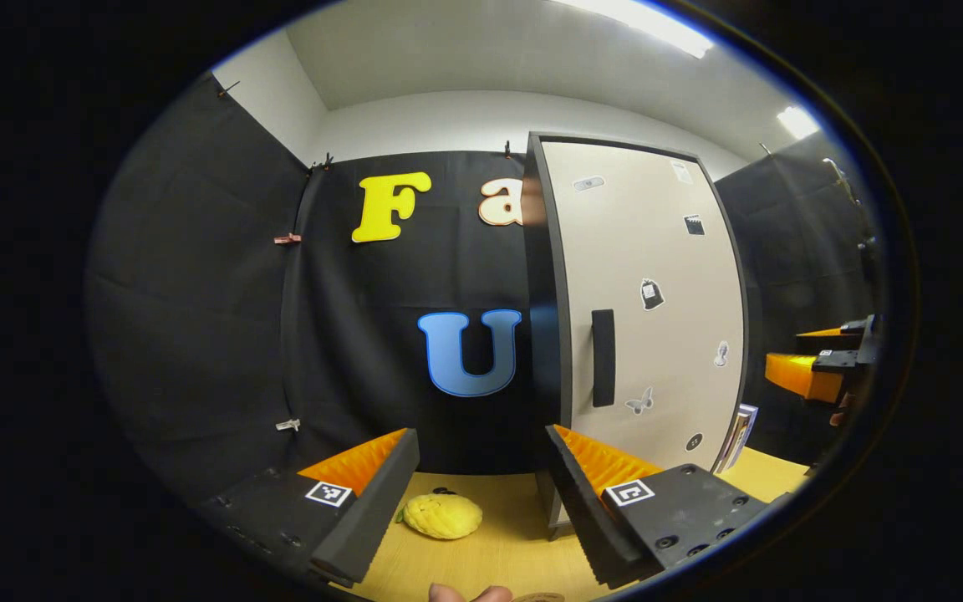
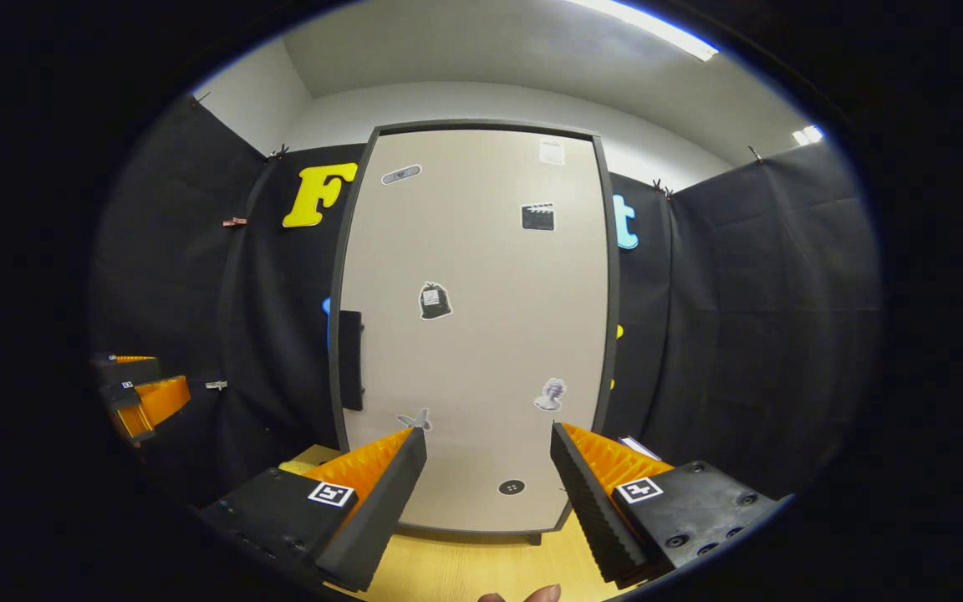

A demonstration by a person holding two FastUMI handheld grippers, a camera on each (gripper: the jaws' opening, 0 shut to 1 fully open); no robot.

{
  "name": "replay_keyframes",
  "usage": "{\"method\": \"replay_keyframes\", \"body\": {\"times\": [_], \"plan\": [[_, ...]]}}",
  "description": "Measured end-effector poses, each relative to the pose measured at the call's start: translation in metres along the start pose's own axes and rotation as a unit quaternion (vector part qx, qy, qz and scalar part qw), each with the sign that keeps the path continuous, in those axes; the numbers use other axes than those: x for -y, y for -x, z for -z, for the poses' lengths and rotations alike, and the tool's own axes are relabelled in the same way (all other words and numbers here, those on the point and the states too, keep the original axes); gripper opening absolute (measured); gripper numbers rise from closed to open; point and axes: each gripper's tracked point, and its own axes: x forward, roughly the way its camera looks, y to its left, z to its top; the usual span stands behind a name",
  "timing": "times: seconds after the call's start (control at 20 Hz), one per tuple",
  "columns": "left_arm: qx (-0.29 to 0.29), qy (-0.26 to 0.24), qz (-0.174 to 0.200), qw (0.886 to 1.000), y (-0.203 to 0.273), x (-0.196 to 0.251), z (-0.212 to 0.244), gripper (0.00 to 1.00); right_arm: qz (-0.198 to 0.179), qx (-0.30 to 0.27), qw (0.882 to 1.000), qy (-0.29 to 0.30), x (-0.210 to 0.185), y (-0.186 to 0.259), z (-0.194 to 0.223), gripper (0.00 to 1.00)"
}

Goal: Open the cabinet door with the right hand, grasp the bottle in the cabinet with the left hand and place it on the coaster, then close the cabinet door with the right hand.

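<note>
A: Cabinet door shut, square ahead of the right gripper. Jaws spread wide, nothing between them. Handle off to the left of the left finger, up the door's left edge.

B: Probably lined up for the opening pull, then. Not yet on the handle; well apart from it.

A: Left gripper likewise gaping, holding nothing. Door seen beyond its right finger, handle just above that fingertip. Likely parked to the side, waiting for the door to swing clear.

B: Bottle?

A: Hidden. Presumably behind the closed door, judging by the task; no glimpse of it.

B: Coaster?

A: Hard to say. A brownish sliver cut off at the bottom edge, below the left jaws, beside a fingertip. Could be it, could not.

B: Anything else near the jaws?

A: Yellow lemon-like thing on the wooden table, low between the left fingers. Something thin and book-like propped against the cabinet's far side, past the right finger; too small to identify.

B: Other gripper visible?

A: Yes, far left of the right jaws, and far right of the left jaws. Partly cropped both times.
</note>
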Motion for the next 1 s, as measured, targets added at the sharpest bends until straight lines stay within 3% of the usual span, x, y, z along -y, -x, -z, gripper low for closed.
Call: {"method": "replay_keyframes", "body": {"times": [0.6,1.0], "plan": [[-0.008,0.002,-0.007,1.0,-0.016,-0.032,0.014,0.95,-0.048,0.005,0.999,-0.023,-0.113,-0.087,-0.004,0.97],[-0.019,0.012,-0.014,1.0,-0.017,-0.046,0.03,0.95,-0.036,0.008,0.999,-0.026,-0.144,-0.155,0.001,0.97]]}}
